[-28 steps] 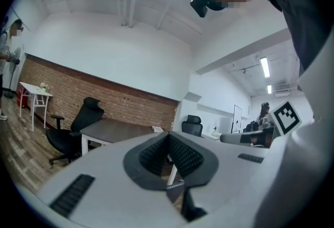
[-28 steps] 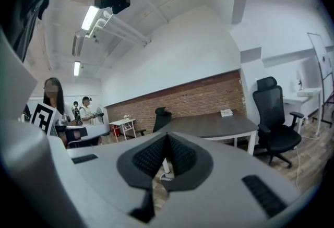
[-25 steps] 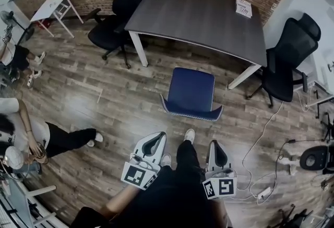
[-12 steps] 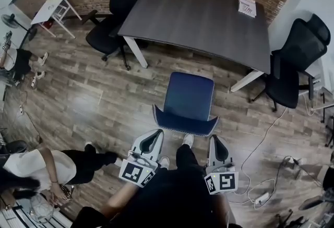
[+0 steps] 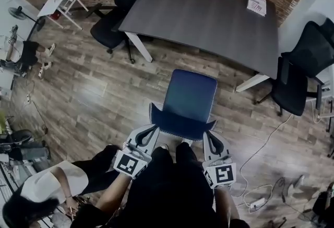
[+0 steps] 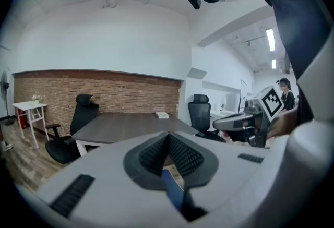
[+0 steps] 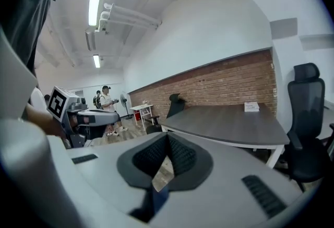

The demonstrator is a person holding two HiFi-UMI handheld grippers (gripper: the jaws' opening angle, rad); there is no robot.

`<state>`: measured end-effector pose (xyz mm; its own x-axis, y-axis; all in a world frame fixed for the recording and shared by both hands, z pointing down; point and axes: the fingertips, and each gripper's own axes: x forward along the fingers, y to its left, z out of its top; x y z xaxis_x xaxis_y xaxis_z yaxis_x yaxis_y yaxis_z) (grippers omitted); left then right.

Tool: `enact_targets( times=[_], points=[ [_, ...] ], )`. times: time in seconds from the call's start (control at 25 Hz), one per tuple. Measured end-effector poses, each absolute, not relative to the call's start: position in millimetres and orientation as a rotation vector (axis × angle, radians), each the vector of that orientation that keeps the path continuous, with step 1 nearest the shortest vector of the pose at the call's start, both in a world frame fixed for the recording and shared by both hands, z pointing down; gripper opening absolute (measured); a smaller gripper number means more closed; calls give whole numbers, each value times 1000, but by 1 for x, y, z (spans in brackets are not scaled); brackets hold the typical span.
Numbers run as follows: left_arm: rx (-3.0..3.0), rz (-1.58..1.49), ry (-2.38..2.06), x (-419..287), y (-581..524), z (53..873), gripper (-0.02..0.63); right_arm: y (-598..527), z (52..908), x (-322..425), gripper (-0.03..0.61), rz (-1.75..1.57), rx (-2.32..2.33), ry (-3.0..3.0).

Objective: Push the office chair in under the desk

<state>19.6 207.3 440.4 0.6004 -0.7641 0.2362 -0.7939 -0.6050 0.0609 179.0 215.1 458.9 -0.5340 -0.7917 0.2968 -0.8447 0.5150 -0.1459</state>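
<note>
The blue office chair point(image 5: 190, 97) stands on the wood floor a little short of the dark grey desk point(image 5: 209, 18), its backrest toward me. My left gripper point(image 5: 154, 128) is shut and sits at the backrest's left corner. My right gripper point(image 5: 207, 134) is shut at the right corner. Whether either tip presses on the backrest I cannot tell. In the left gripper view the jaws point(image 6: 168, 135) meet at the tip, with a sliver of blue chair point(image 6: 172, 190) below them and the desk point(image 6: 125, 125) beyond. The right gripper view shows its jaws point(image 7: 167, 141) closed with nothing between them, and the desk point(image 7: 229, 122) ahead.
A black office chair point(image 5: 117, 8) stands at the desk's left end, another point(image 5: 302, 65) at its right. A booklet point(image 5: 257, 2) lies on the desk. A white side table point(image 5: 57, 0) is at the far left, a seated person point(image 5: 47, 190) at lower left, and cables with a power strip point(image 5: 255, 202) at lower right.
Both grippers have moved forward from beside my legs up to the blue chair's backrest corners. I have stepped closer to the chair and desk. The jaws stayed shut.
</note>
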Motion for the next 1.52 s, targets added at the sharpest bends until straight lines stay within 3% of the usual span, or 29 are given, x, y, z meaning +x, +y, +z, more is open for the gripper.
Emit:
enact_targets(
  times=[0.44, 0.56, 0.68, 1.0, 1.16, 1.52],
  points=[
    [2711, 699, -1060, 15, 204, 498, 7, 213, 493, 161, 3, 434, 1186, -2551],
    [2771, 877, -838, 21, 208, 523, 8, 215, 514, 153, 69, 470, 1047, -2483],
    [2777, 1051, -628, 24, 215, 551, 8, 221, 535, 144, 95, 450, 930, -2411],
    [2760, 1243, -317, 15, 222, 607, 12, 242, 599, 119, 195, 461, 648, -2236],
    [2699, 1322, -103, 9, 237, 638, 137, 247, 629, 116, 215, 509, 574, -2154],
    [2600, 1513, 89, -6, 251, 712, 182, 269, 698, 122, 236, 550, 378, -1954]
  ],
)
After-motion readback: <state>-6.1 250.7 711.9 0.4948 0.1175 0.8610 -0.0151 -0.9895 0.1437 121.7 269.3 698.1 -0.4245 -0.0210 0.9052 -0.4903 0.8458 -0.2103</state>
